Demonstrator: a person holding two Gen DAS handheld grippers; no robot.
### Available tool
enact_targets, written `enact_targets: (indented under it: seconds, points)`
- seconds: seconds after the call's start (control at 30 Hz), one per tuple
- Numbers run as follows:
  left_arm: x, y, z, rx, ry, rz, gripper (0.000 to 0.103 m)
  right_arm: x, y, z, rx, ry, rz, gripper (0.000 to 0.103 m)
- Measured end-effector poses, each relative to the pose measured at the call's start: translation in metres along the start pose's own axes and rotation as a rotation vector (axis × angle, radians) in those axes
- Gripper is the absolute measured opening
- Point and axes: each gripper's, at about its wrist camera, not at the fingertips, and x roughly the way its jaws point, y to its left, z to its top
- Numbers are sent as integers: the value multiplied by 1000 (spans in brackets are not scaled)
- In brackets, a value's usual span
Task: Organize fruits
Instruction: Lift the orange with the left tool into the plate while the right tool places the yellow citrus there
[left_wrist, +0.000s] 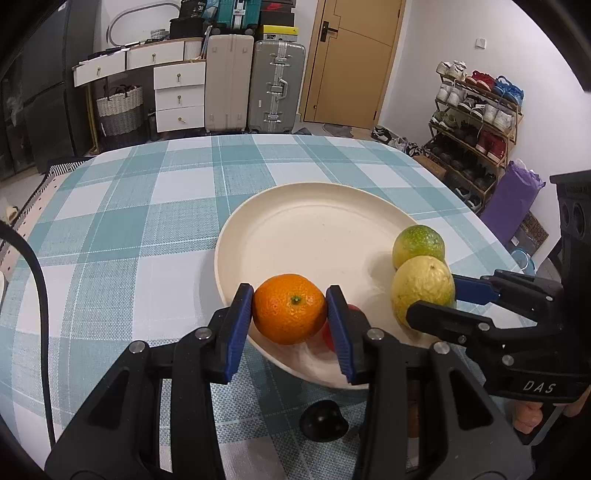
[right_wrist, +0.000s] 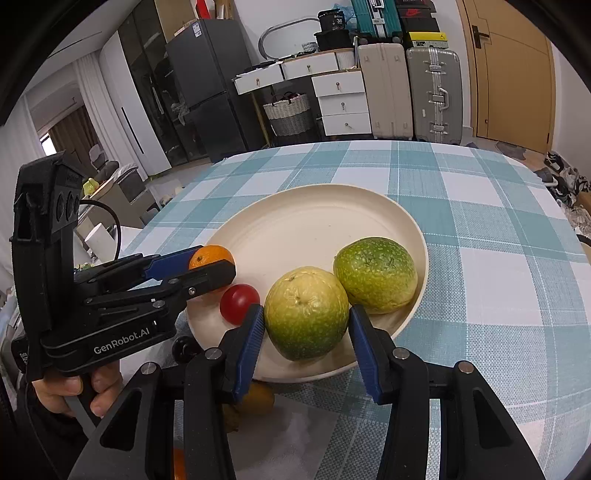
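A cream plate (left_wrist: 314, 236) (right_wrist: 314, 221) sits on the checked tablecloth. My left gripper (left_wrist: 290, 314) (right_wrist: 210, 264) is shut on an orange (left_wrist: 289, 313) (right_wrist: 210, 256) over the plate's near rim. My right gripper (right_wrist: 306, 325) (left_wrist: 430, 299) is around a yellow-green citrus (right_wrist: 306, 312) (left_wrist: 423, 291) on the plate, its pads touching or nearly touching the fruit's sides. A greener citrus (right_wrist: 376, 274) (left_wrist: 418, 242) lies on the plate just behind it. A small red tomato (right_wrist: 239, 303) (left_wrist: 327, 332) lies on the plate between the grippers.
A brownish fruit (right_wrist: 258, 400) lies on the table just before the plate, partly hidden by my right gripper. A black rounded object (left_wrist: 323, 421) sits on the cloth near the left gripper. A black cable (left_wrist: 40, 295) runs at the table's left.
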Motion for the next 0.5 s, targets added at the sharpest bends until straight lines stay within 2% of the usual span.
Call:
enact_targets:
  seconds: [0.23,0.3,0.37,0.5]
  points:
    - [-2,0,0,-5,-5,-2,38,-2,-1,0,11,-1,16,48]
    - [-6,1,-1,-2,-13,6,43,-7,-1,0,10,-23,27,48]
    - [-12,1,-2,-2,-27,11,58,-11,-1,0,11,-38,31,48]
    - [-29,4,-6,-2,-53,31,72,-24,0,-2,7,-55,17,51]
